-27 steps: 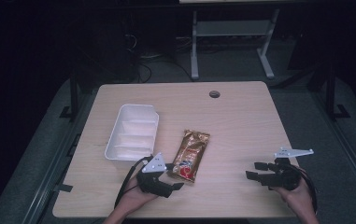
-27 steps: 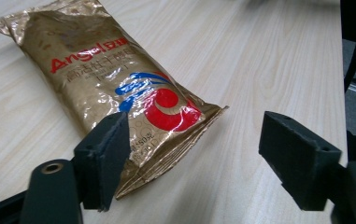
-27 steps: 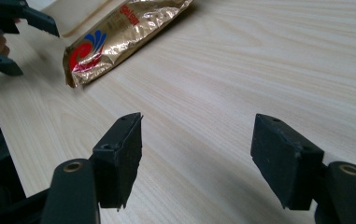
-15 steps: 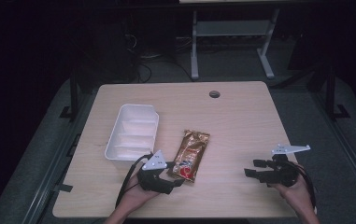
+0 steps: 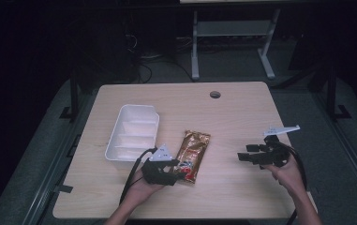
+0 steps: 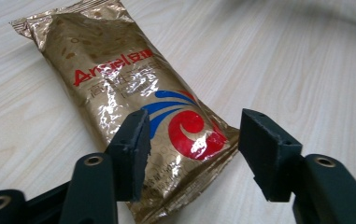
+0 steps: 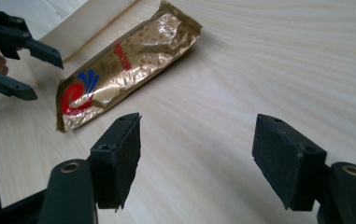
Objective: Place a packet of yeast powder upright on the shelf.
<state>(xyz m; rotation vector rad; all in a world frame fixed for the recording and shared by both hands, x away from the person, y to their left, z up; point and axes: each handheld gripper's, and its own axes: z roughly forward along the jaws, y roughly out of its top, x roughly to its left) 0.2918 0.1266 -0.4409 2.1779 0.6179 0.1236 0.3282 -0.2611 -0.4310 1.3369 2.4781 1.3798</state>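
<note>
A gold foil snack packet (image 5: pixel 194 147) with red and blue print lies flat on the wooden table (image 5: pixel 241 108), right of a white tray (image 5: pixel 134 133). My left gripper (image 5: pixel 178 169) is low at the packet's near end. Seen from the left gripper view, the packet (image 6: pixel 119 79) runs away from me and my left gripper (image 6: pixel 194 135) is open, with one jaw on each side of the packet's near corner and neither pad pressing on it. My right gripper (image 5: pixel 242 156) hovers over bare wood to the right. It is open (image 7: pixel 196 140) and empty, and the packet (image 7: pixel 129 60) lies beyond its left jaw.
The white tray (image 7: pixel 87 23) has empty compartments and stands close to the packet's left side. A round cable hole (image 5: pixel 215 94) is near the table's far edge. In the right gripper view the left gripper's jaws (image 7: pixel 21 46) show at the upper left. Dark floor and a desk frame lie beyond.
My left gripper has edged right, up to the packet's near end. My right gripper has drifted a little left and away from the front edge. The packet and tray have not moved.
</note>
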